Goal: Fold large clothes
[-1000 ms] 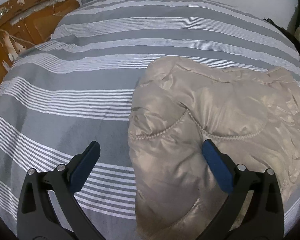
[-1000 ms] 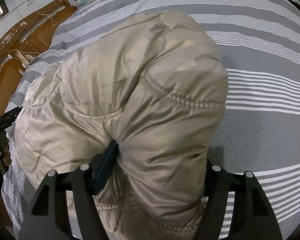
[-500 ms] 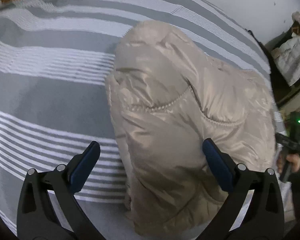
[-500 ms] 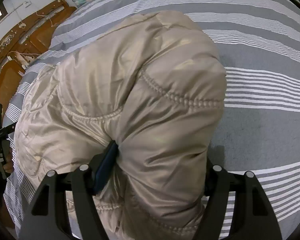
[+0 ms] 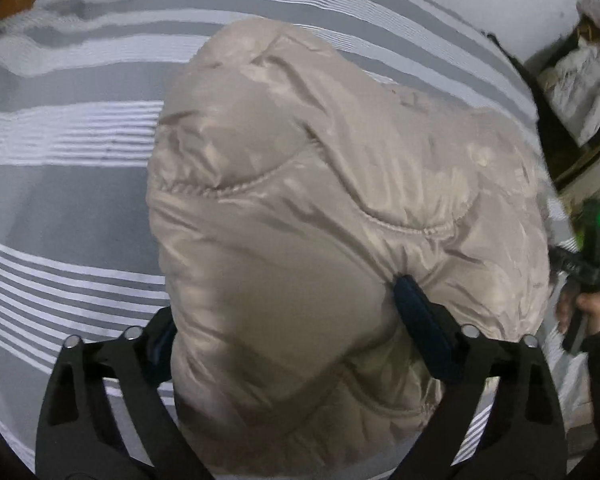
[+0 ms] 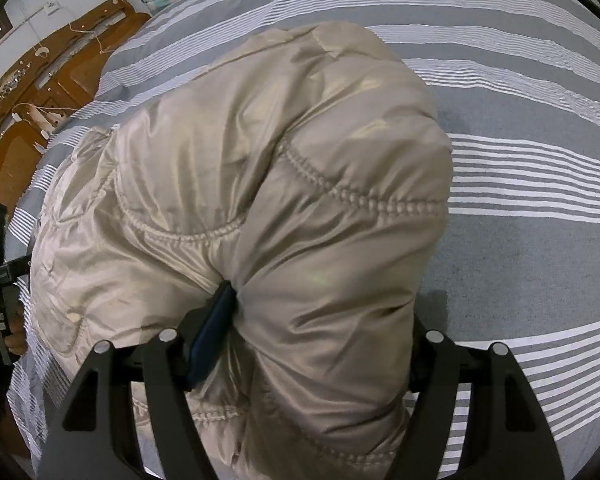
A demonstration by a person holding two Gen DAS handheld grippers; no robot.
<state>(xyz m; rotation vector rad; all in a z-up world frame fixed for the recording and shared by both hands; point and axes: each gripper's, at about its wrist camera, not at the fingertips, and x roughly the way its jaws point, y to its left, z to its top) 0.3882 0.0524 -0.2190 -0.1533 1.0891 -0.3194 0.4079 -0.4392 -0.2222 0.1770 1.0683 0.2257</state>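
A shiny beige quilted puffer jacket (image 5: 320, 208) lies bunched on a grey and white striped bed. In the left wrist view my left gripper (image 5: 284, 320) straddles the jacket's near left end, with the padded fabric filling the space between its blue pads (image 5: 420, 320). In the right wrist view the jacket (image 6: 260, 184) bulges up in front of the camera. My right gripper (image 6: 320, 336) is shut on its near right end, with the left pad (image 6: 212, 332) pressed into a seam and the right pad hidden under fabric.
The striped bedspread (image 6: 540, 160) spreads all around the jacket. A wooden headboard (image 6: 40, 92) stands at the far left in the right wrist view. The other hand and gripper (image 5: 592, 264) show at the right edge of the left wrist view. White bundles (image 5: 580, 80) sit beyond the bed.
My left gripper has moved forward and right onto the jacket's left end, and its jaws have narrowed around the fabric. My right gripper has held its grip almost without moving.
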